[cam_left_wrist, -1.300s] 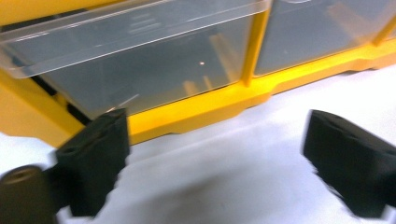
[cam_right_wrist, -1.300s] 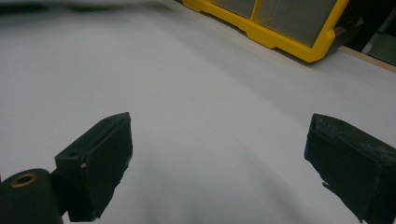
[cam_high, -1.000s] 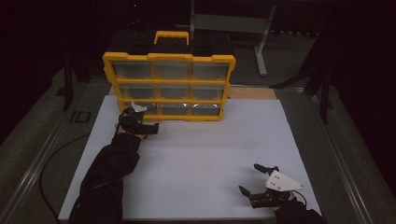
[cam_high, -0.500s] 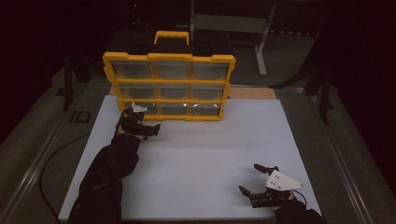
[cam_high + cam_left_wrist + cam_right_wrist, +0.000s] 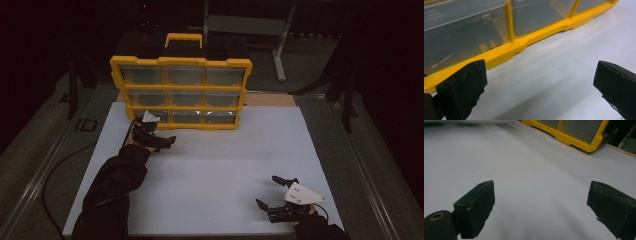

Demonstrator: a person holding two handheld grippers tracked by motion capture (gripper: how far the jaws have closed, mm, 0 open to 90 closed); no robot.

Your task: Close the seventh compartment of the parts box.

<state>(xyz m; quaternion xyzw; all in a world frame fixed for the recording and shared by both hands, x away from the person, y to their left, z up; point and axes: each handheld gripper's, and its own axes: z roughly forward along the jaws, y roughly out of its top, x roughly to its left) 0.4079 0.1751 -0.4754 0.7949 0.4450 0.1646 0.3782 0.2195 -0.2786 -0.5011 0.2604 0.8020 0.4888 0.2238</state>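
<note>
A yellow organiser case (image 5: 181, 92) stands upright on its long edge at the far side of the white table top (image 5: 215, 165), its black-and-yellow carry handle (image 5: 183, 39) uppermost and its long axis running across the table from left to right; its clear front faces the person; no brand, label or writing can be read on it in the dim light. The front is split by yellow bars into three rows of three clear compartments (image 5: 183, 96); the plastic is hazy and what lies inside them cannot be made out; in the left gripper view the nearest bottom compartment (image 5: 461, 37) shows faint yellowish shapes behind its window, too blurred to name. The left gripper (image 5: 161, 141) sits low over the table just in front of the case's bottom left corner, its jaws spread wide with nothing between them; in its own view the left gripper (image 5: 541, 87) has one jaw close against the yellow base rail (image 5: 529, 41), though contact cannot be told. The right gripper (image 5: 270, 192) rests near the front right of the table, well apart from the case, jaws likewise parted and empty; its own view shows bare white surface between them and the case's bottom corner (image 5: 584, 143) farther off.
</note>
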